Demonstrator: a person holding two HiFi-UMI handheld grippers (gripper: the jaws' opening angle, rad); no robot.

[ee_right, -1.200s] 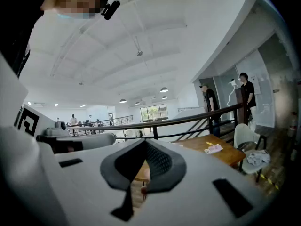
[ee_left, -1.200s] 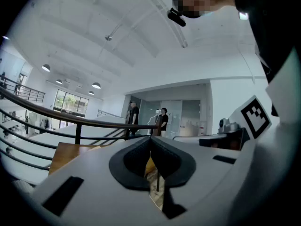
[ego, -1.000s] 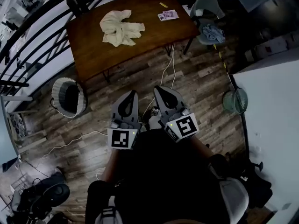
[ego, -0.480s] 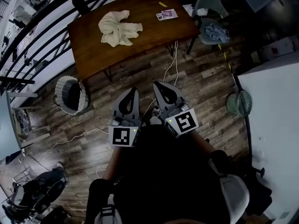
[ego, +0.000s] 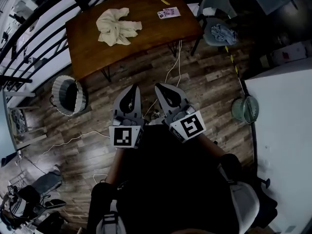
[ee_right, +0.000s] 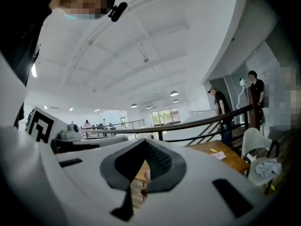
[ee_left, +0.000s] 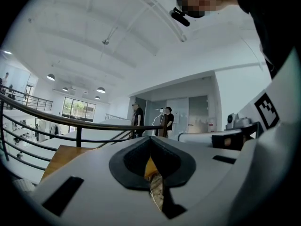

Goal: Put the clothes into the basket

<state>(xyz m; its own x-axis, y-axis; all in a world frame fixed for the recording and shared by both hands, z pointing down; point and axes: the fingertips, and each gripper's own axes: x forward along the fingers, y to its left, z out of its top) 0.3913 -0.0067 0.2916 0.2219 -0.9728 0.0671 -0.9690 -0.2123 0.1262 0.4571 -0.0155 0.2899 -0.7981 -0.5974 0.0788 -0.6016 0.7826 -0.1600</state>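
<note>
A: Clothes [ego: 116, 26] sit bunched on the far table [ego: 156, 33]. The basket [ego: 58, 95] stands on the floor off its left end, well apart.
B: Left gripper [ego: 133, 87] and right gripper [ego: 159, 87], jaws together, empty, held level near the body. Too far to grab, I'd say.
A: Only the head view shows that basket. The gripper views catch railings [ee_left: 70, 124] and distant people [ee_left: 153, 119].

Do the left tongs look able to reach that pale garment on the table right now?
Probably not yet. The left tongs are held close to the body, and the garment lies on the table well ahead. Only loose cables cross the floor between, so stepping forward should do.
</note>
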